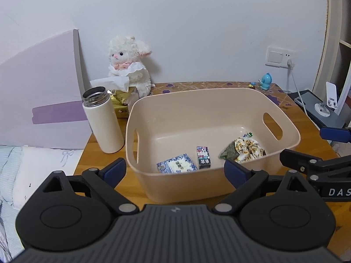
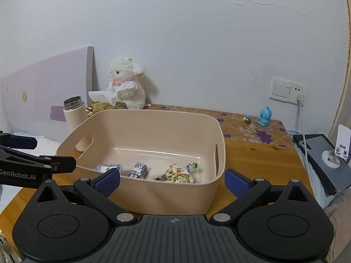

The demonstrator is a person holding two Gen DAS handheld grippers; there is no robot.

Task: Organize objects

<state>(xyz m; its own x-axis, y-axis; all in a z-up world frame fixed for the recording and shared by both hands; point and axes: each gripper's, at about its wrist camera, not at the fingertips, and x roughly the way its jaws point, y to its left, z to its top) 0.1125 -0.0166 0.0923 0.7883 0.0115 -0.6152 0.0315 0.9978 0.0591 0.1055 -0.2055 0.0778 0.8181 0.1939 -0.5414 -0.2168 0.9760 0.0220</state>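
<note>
Grippers both stand wide apart and hold nothing — I see my left gripper and right gripper before the beige plastic basket on the wooden table. Inside the basket, from 9 to 3 o'clock: a blue-white packet, a small cartoon box, a floral pouch. The white thermos stands uncapped at 9 o'clock, just beside the basket.

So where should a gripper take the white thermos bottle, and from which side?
Grip the white thermos bottle around the middle of its straight round body, coming level from the front with the left gripper. It stands upright, lid off, with the beige bin close on its right.
</note>
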